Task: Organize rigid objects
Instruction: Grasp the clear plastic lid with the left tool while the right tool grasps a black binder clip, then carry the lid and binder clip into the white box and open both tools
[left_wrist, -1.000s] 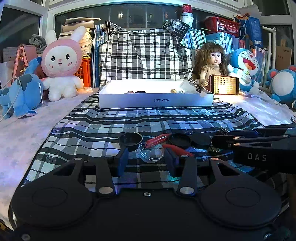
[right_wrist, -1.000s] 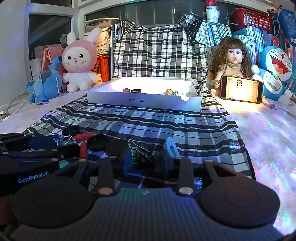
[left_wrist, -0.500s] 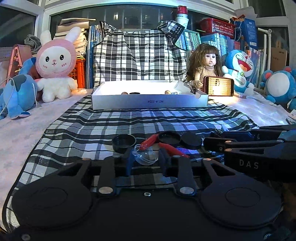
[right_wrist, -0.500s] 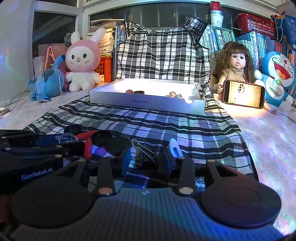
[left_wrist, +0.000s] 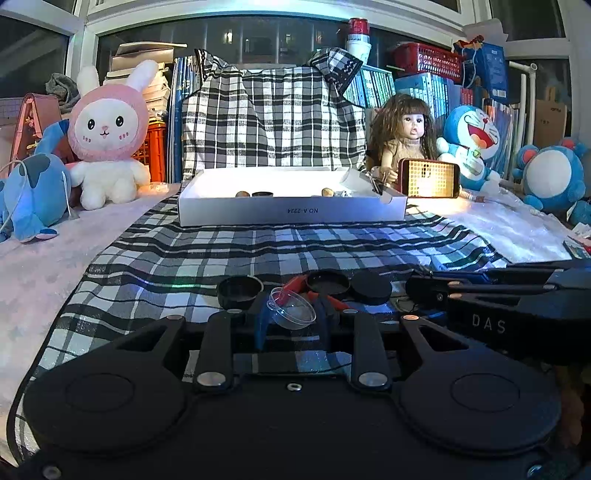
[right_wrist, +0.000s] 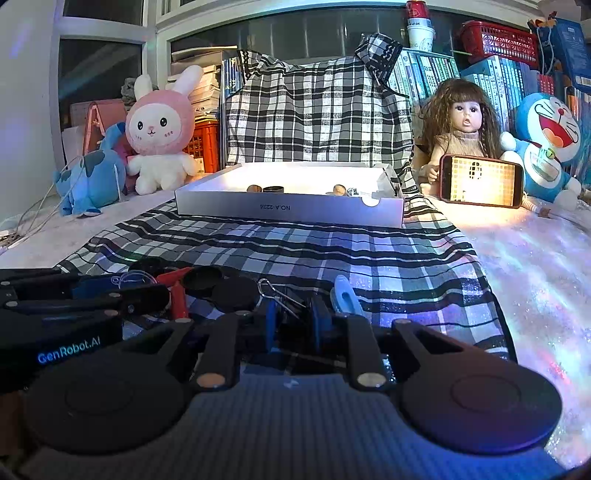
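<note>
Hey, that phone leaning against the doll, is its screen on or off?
On. The phone shows a bright orange grid pattern and throws a warm glow on the bedding in front of it.

"NO.A-2224", upside down and perhaps misread, on white box (left_wrist: 291, 212) front, "DAS" on right gripper (left_wrist: 487, 325), "GenRobot.AI" on left gripper (right_wrist: 68, 350)

Blk/white plaid cloth (left_wrist: 295, 254); white box (left_wrist: 291, 214); pink bunny (left_wrist: 107, 136); red-handled tool, maybe pliers (left_wrist: 295, 286).
</note>
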